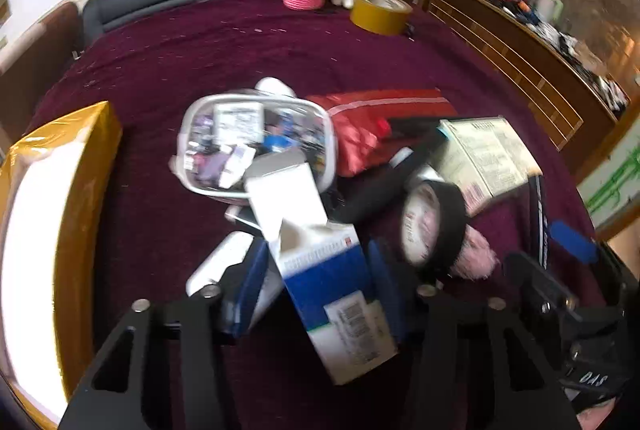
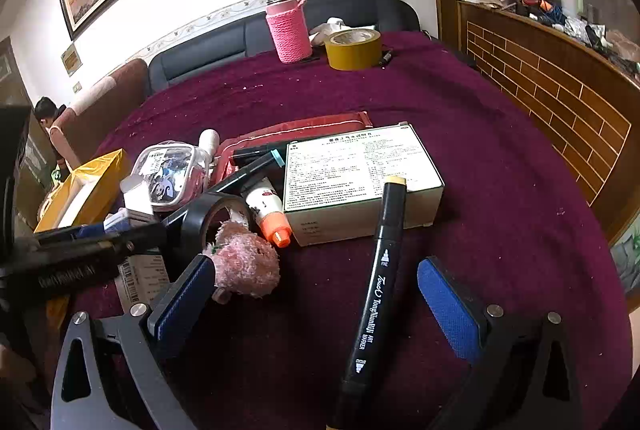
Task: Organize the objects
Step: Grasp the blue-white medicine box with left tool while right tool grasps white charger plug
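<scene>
From your left wrist camera, your left gripper (image 1: 320, 294) is clamped on a blue-and-white carton (image 1: 328, 286), its blue pads pressed against the carton's two sides. The carton's long axis runs from the barcode end nearest the camera up and slightly left to its open flap, which points toward the clear plastic case (image 1: 256, 146) of small items. A black tape roll (image 1: 434, 226) stands on edge just right of the carton, with a pink plush toy (image 1: 476, 258) beside it. A yellow-wrapped box (image 1: 52, 214) lies at the left on the maroon tablecloth (image 1: 200, 50).

From your right wrist camera, your right gripper (image 2: 320, 302) is spread wide and grips nothing. A black art marker (image 2: 374, 294) lies between its pads (image 2: 448, 306), touching neither; its long axis runs from near the camera up and slightly right, with its tan-capped tip resting on the edge of the white printed box (image 2: 356, 166). The plush toy touches the left pad. A yellow tape roll (image 2: 354, 48) and pink knit-sleeved bottle (image 2: 288, 30) stand at the far side.
</scene>
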### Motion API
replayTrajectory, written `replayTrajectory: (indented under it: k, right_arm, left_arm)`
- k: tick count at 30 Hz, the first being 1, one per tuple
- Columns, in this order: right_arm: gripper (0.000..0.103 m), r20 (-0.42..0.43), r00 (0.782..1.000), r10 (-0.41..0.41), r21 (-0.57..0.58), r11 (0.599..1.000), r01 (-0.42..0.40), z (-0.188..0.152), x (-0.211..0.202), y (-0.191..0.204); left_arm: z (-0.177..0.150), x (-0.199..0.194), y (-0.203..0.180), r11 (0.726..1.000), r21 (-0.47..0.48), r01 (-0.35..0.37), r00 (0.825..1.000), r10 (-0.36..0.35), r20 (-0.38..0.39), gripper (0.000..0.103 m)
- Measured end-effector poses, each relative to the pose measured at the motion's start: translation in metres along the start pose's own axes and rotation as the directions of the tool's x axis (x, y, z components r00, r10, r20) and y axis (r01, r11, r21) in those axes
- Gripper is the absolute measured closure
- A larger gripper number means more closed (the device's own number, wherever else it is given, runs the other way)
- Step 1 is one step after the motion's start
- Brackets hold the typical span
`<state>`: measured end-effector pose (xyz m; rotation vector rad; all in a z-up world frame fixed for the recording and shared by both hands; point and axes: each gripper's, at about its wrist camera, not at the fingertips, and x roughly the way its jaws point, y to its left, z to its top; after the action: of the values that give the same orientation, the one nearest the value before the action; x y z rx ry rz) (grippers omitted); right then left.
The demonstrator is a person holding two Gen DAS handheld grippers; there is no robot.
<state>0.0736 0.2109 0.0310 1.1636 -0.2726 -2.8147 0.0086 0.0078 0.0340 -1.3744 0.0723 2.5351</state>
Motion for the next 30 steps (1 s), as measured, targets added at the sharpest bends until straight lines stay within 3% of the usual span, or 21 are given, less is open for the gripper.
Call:
replayTrajectory:
  k: [2,11,19,24,26,29,30]
  right_arm:
    - [0.000,0.001,1.000,0.005,0.021,1.000,-0.005,0.000,0.000,-0.003]
    - [0.000,0.015,1.000,0.026,0.071,0.997,-0.027,0.000,-0.003,-0.013]
    - [0.000,0.029,1.000,-0.008,0.010,1.000,0.008,0.005,-0.016,-0.001]
    - [0.000,0.067,0.990,0.121,-0.066,0.991,-0.117,0.027,-0.037,0.031]
    - [0.000,0.032,0.980,0.198,-0.064,0.979,-0.195,0.035,-0.033,0.041]
    - [0.004,-0.058,0.939,0.339,0.041,0.941,-0.337,0.044,-0.019,0.050]
    - [0.005,-0.086,0.911,0.404,0.088,0.914,-0.397,0.047,-0.013,0.054]
  left_arm:
    - [-0.002,-0.001,-0.007,0.999,0.037,-0.022,1.000,0.022,0.010,0.070]
    - [-0.010,-0.029,0.014,0.994,-0.017,0.106,0.991,-0.104,0.088,0.070]
    - [-0.030,-0.093,0.043,0.991,-0.054,0.121,0.970,-0.106,0.219,0.070]
    - [-0.047,-0.126,0.073,0.988,-0.105,0.112,0.955,-0.078,0.287,0.070]
    - [-0.054,-0.133,0.084,0.985,-0.132,0.113,0.951,-0.069,0.300,0.070]
    - [-0.065,-0.140,0.101,0.980,-0.164,0.110,0.949,-0.055,0.310,0.070]
    - [-0.068,-0.141,0.106,0.979,-0.174,0.105,0.949,-0.047,0.311,0.070]
